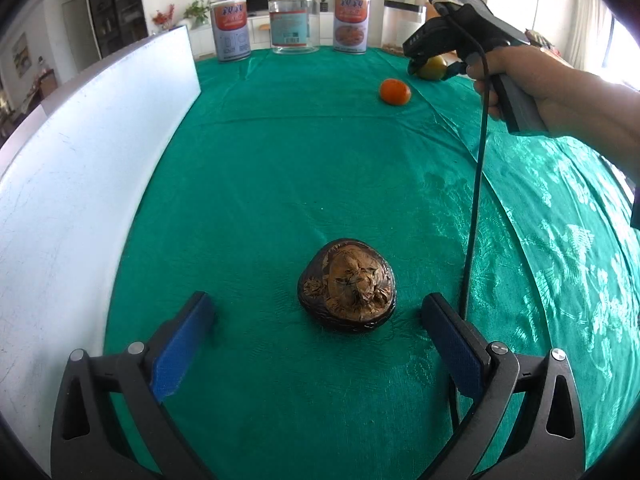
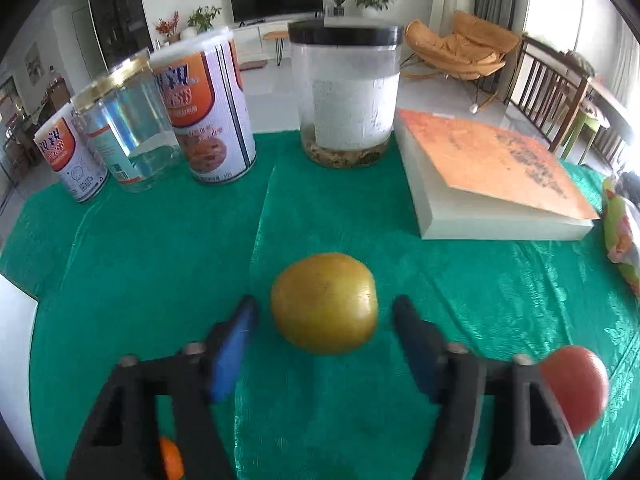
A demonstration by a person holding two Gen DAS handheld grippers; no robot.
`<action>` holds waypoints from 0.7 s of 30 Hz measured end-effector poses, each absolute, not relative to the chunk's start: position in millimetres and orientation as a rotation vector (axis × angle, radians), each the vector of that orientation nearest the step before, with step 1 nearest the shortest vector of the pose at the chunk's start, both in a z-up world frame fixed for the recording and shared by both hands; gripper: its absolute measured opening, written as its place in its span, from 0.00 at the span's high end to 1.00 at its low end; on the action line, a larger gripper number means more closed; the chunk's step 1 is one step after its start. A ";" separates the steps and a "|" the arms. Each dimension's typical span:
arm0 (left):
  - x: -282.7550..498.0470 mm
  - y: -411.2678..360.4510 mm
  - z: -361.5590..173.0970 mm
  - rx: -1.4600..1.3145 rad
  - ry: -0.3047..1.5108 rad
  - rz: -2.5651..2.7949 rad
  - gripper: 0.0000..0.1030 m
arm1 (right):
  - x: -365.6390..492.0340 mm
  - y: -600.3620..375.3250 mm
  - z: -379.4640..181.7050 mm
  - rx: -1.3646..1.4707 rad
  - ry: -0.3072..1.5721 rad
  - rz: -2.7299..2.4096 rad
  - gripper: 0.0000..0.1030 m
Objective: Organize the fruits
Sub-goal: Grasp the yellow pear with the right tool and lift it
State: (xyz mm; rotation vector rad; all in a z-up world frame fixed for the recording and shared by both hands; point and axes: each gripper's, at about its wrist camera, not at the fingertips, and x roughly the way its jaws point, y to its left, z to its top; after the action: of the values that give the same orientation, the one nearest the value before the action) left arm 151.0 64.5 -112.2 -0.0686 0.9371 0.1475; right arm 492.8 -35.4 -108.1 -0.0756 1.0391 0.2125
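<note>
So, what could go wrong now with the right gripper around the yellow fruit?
1. The yellow-green fruit is round and smooth, and the pads of the right gripper do not press it yet; an off-centre squeeze might push it away rolling.
2. The red fruit lies very near the right finger and could get knocked.
3. The hanging cable might drag over the orange.

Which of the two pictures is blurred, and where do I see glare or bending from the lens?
Right wrist view: motion blur smears the right gripper, the yellow fruit and the red fruit. Left wrist view: sharp; window light washes out the white board and shines on the green tablecloth. Both views: the fisheye curves straight edges, with dark corners.
</note>
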 end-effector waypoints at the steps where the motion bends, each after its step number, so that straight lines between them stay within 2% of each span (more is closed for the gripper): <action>1: 150.9 64.6 -112.0 -0.069 0.937 0.148 0.01 | 489.3 -37.7 -107.5 -0.072 1.033 0.211 0.52; 7: 150.8 63.5 -111.7 -0.069 0.937 0.148 0.01 | 420.1 -68.3 -94.7 0.037 1.015 0.302 0.52; 12: 150.8 63.4 -111.6 -0.069 0.937 0.148 0.01 | 310.5 -122.8 -74.5 0.236 0.990 0.371 0.52; 15: 150.9 63.6 -111.7 -0.069 0.937 0.148 0.00 | 241.9 -153.6 -81.7 0.381 1.022 0.402 0.52; 18: 150.9 63.7 -111.7 -0.069 0.937 0.148 0.00 | 185.2 -154.2 -94.4 0.341 1.035 0.383 0.52; 21: 150.9 63.7 -111.8 -0.069 0.937 0.148 0.00 | 151.6 -138.9 -107.2 0.150 1.018 0.314 0.51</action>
State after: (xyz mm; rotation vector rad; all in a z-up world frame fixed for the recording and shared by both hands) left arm 150.9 63.7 -111.8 -0.0690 0.9375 0.1476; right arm 151.6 -138.9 -107.2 0.1495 1.0176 0.3144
